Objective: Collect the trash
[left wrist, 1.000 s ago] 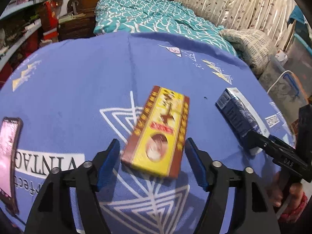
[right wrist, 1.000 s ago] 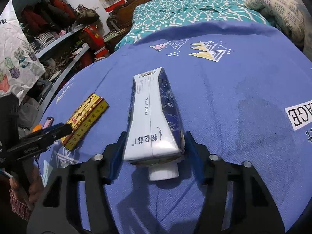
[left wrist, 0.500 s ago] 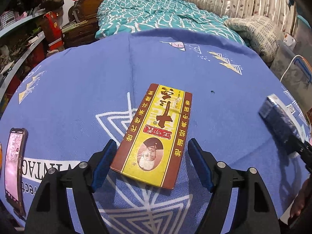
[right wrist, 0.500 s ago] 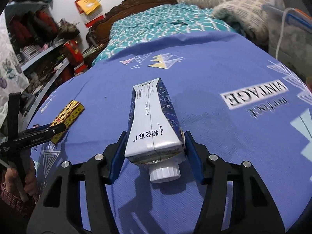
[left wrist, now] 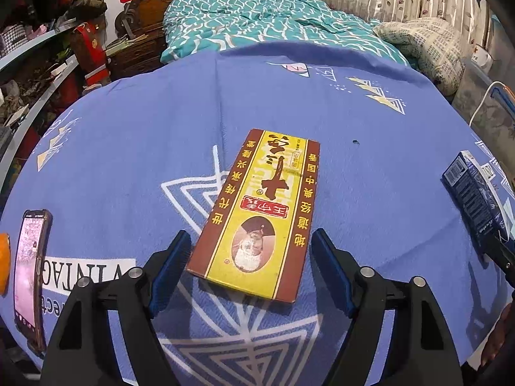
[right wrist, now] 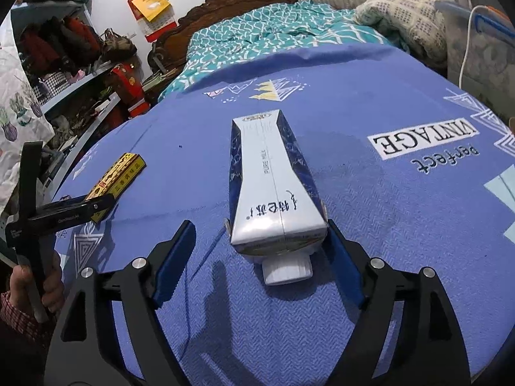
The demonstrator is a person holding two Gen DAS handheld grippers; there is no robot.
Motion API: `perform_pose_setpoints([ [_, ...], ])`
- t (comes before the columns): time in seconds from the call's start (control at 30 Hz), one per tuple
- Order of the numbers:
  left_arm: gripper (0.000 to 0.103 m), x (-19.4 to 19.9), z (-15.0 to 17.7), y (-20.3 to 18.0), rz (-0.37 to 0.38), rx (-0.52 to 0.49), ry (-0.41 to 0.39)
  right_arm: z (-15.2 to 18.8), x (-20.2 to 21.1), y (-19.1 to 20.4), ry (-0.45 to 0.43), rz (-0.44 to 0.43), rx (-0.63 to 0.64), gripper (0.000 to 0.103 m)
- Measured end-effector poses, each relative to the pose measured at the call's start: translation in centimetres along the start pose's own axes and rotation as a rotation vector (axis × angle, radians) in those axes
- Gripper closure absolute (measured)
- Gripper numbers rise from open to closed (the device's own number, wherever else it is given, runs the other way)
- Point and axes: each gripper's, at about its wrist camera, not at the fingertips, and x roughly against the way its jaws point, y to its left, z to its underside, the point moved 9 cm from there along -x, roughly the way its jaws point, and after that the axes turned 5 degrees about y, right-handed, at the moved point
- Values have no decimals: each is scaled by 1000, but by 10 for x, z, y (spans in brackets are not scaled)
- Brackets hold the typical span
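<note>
Fingers on your right gripper (right wrist: 259,251) have just sprung wide, so the milk carton (right wrist: 273,186) lies loose between them on the blue-clothed desk (right wrist: 386,225); your left gripper (left wrist: 248,263) gapes too, straddling the flat yellow box (left wrist: 257,212) ungripped; nothing collected yet.

Yellow/brown flat box (left wrist: 257,212) w/ red label. White/navy milk carton (right wrist: 273,186), white cap. Blue tabletop cloth (left wrist: 128,148) w/ white triangle prints. Teal/white bedspread (left wrist: 257,19). Black tongs, blue pads (left wrist: 169,267).
</note>
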Motion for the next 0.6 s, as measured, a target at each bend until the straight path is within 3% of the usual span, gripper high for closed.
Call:
perform_pose_setpoints([
  [0.6, 21, -7, 7, 10, 1, 11, 14, 1, -3, -6, 6, -4, -30, 19],
])
